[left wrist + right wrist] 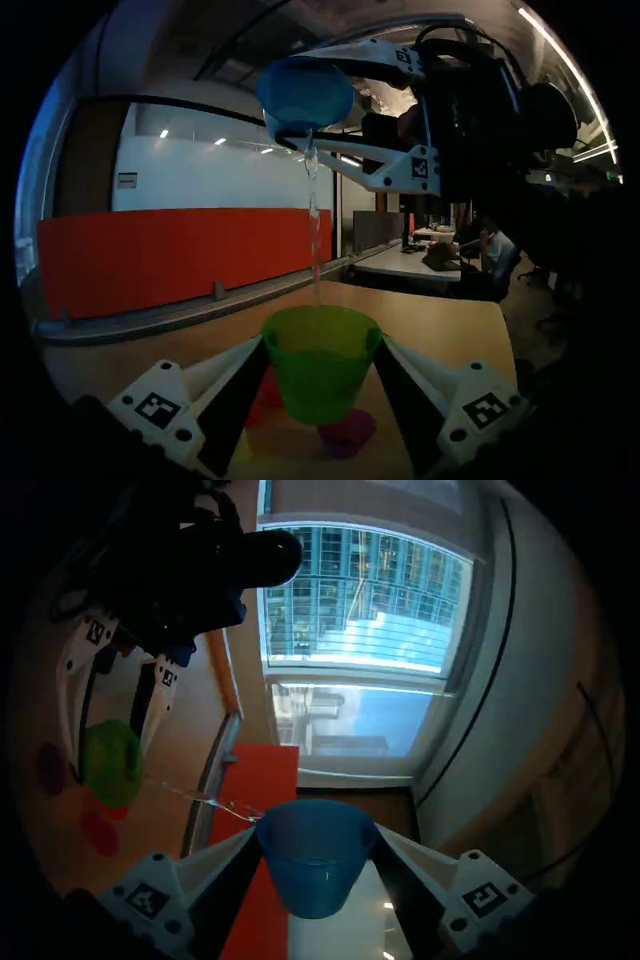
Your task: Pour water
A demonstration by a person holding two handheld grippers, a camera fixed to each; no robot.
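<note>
Near the bottom, the left gripper (pixel 322 352) clamps an upright green cup (pixel 320 376) between its two white fingers, above a wooden table (pixel 448 320) where a red cup (pixel 268 390) and a purple cup (pixel 347 432) sit just beneath it. Higher up and farther off, the right gripper (pixel 302 98) grips a blue cup (pixel 306 90) tipped over with its mouth facing the camera, and a thin stream of water (pixel 314 224) falls from its rim down into the green cup. Beyond the table's far edge on the left runs a red wall panel (pixel 176 256), with office desks (pixel 416 260) far to the right.
</note>
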